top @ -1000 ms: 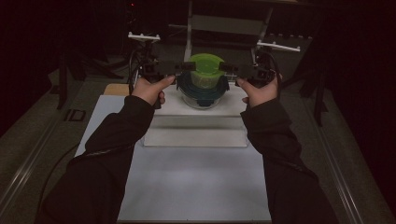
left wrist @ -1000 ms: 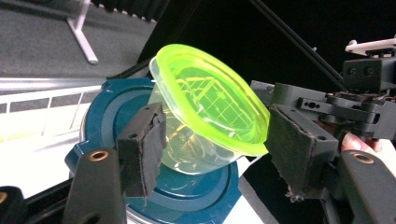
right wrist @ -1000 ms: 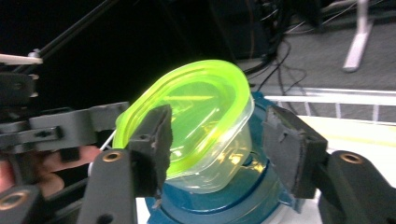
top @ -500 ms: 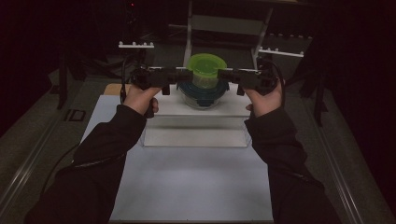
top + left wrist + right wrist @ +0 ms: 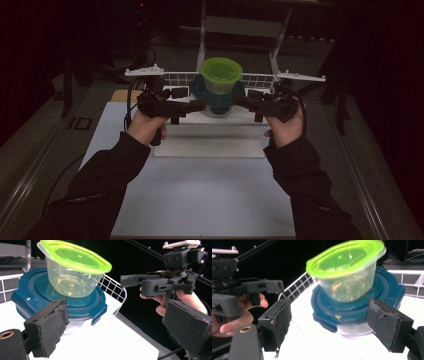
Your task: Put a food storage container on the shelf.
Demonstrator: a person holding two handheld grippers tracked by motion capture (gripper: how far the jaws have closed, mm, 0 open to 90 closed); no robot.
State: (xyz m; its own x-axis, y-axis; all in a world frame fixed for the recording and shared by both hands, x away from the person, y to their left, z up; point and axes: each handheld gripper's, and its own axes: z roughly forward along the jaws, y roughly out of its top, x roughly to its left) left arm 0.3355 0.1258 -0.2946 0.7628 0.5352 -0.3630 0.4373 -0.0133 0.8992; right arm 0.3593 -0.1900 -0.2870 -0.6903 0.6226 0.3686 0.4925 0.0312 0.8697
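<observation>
A clear tub with a lime-green lid (image 5: 221, 75) stands tilted on top of a wider clear container with a dark blue lid (image 5: 218, 98), at the back of a white raised board (image 5: 210, 142). My left gripper (image 5: 199, 106) points in from the left and my right gripper (image 5: 241, 101) from the right, each level with the blue-lidded container. In the left gripper view the jaws (image 5: 117, 327) stand wide apart with nothing between the pads; the blue lid (image 5: 75, 305) lies just ahead. The right gripper's jaws (image 5: 334, 325) gape the same way before the blue lid (image 5: 362, 302). Both pairs have just been opening.
A white wire rack (image 5: 175, 79) runs behind the containers along the board's back edge. The board rests on a pale table mat (image 5: 200, 200). Dark stands and cables crowd the back. A small tan patch (image 5: 120, 95) lies at the left of the mat.
Both hands have sunk and drawn a little toward me, from level with the green-lidded tub down to the blue-lidded container. The tub stays where it was.
</observation>
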